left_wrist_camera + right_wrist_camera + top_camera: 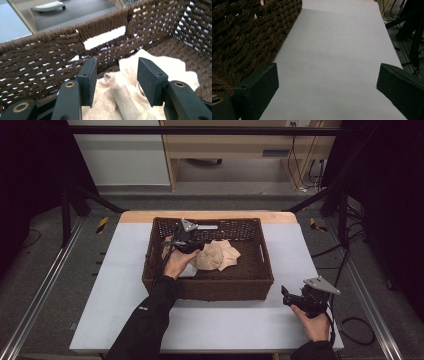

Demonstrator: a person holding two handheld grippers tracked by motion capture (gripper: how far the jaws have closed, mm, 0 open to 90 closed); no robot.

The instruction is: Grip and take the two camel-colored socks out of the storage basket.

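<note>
From the high view, a brown woven basket (165,285) sits on the grey counter (110,310) and holds a crumpled beige knit garment (220,254) near its middle. The left gripper (199,245) reaches inside the basket, just at the garment's left edge. The right gripper (285,296) rests on the counter, right of the basket's near corner.

In the left gripper view, the jaws stand apart over the garment (125,97), not pressing it; the basket wall (37,62) with its handle slot rises behind.

In the right gripper view, the jaws stand wide apart over bare counter (332,62), with the basket (242,37) just beside the left jaw.
</note>
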